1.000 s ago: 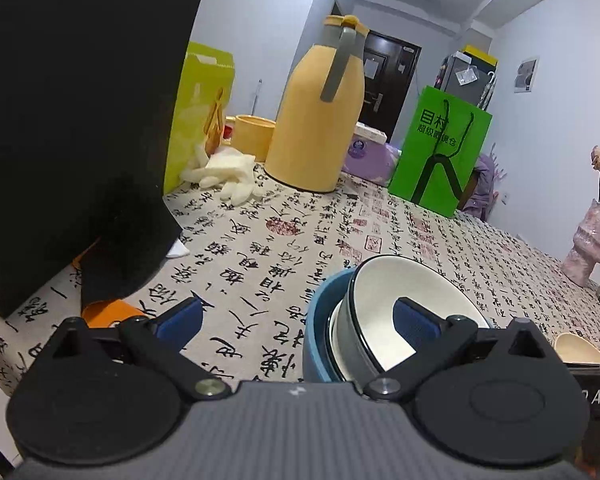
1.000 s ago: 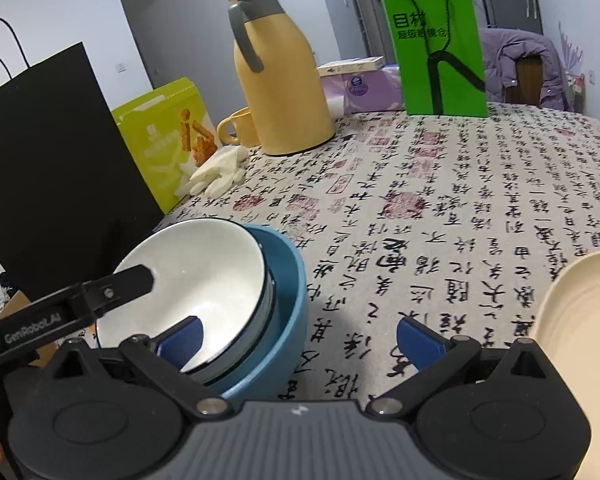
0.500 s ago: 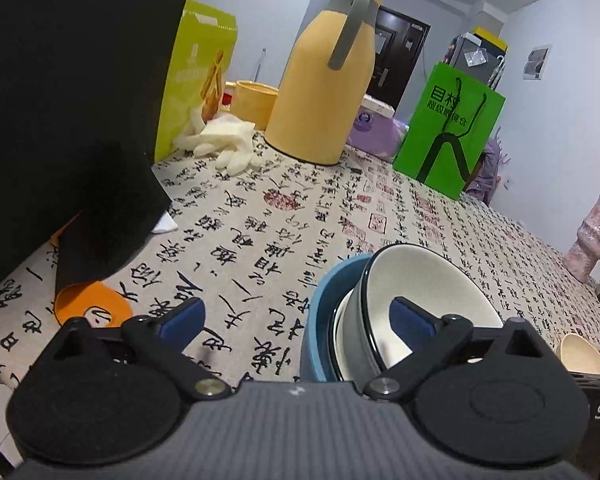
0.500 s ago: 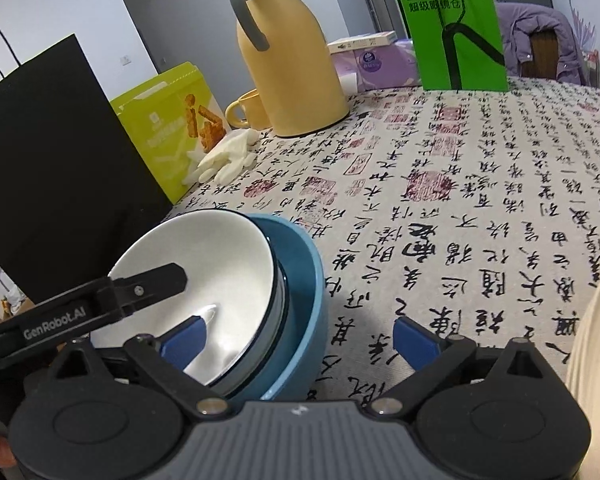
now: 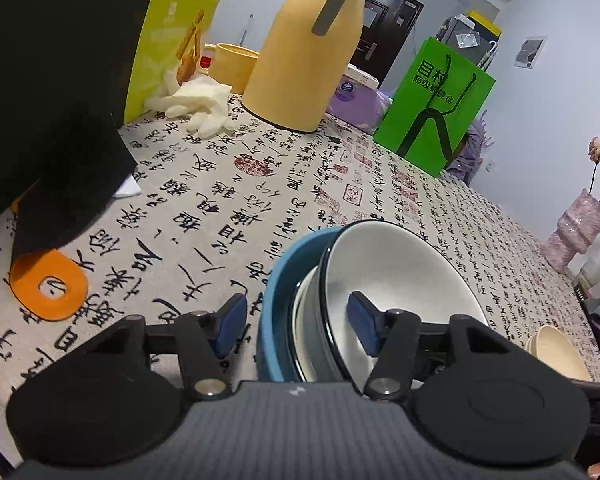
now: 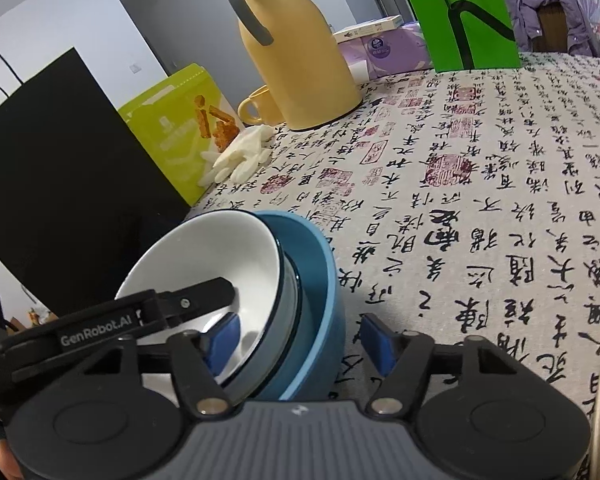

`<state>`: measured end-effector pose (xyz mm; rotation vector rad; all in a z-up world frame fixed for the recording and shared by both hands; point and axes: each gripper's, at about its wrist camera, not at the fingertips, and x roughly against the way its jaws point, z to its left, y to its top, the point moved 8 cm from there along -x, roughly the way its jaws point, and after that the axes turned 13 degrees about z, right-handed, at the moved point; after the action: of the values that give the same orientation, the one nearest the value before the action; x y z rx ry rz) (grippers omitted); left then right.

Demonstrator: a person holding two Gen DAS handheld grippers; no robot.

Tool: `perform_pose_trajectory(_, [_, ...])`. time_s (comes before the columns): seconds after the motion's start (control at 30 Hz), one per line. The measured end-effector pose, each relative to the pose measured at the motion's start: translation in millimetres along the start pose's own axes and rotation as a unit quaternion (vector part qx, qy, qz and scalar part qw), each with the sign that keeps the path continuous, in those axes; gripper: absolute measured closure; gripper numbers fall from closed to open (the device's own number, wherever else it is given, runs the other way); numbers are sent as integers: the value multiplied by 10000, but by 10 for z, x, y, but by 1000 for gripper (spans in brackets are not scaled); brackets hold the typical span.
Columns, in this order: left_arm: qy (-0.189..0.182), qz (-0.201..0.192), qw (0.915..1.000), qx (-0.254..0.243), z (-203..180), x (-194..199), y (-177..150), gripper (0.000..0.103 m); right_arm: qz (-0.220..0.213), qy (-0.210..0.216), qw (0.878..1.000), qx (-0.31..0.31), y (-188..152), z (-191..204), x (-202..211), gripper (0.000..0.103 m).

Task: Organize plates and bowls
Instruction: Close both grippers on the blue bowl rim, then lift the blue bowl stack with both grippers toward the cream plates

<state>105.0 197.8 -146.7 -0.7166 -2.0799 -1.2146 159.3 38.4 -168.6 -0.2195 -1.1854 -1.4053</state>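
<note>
1. We straddle a nested stack of bowls from both sides: a white bowl with a dark rim (image 5: 400,280) sits tilted inside a blue bowl (image 5: 278,300) on the tabletop (image 5: 260,184), which is covered in a calligraphy-print cloth.
2. Our left tongs (image 5: 296,322) are closing, one blue pad outside the blue bowl's wall and the other inside the white bowl. The near rims of both bowls lie between the pads, which do not yet press on them.
3. Our right tongs (image 6: 300,344) are closing too. Their left pad is inside the white bowl and their right pad hangs over the cloth just beside the blue bowl. The far rims lie between them, with a gap at the outer pad.
4. In the right wrist view, the left tongs' black finger (image 6: 188,300) reaches into the white bowl from the left.
5. Beyond both tongs stand a yellow thermos jug (image 5: 308,52), a yellow mug (image 6: 256,106), a green paper bag (image 5: 436,108) and pale gloves (image 5: 198,102).
6. Left of the tongs stand a black paper bag (image 6: 60,184) and a lime snack box (image 6: 184,120).
7. A cream dish (image 5: 556,350) rests to the right of the left tongs.
</note>
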Motion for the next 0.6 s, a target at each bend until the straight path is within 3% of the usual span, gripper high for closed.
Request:
perform_pose_trajectory(0.17, [-95, 49, 9999, 91, -10, -3, -19, 52, 19, 201, 9997, -143, -24, 3, -12, 50])
perform_pose_trajectory(0.6, [-124, 27, 9996, 262, -19, 7, -50, 55, 22, 310, 9989, -347, -64, 0, -26, 52])
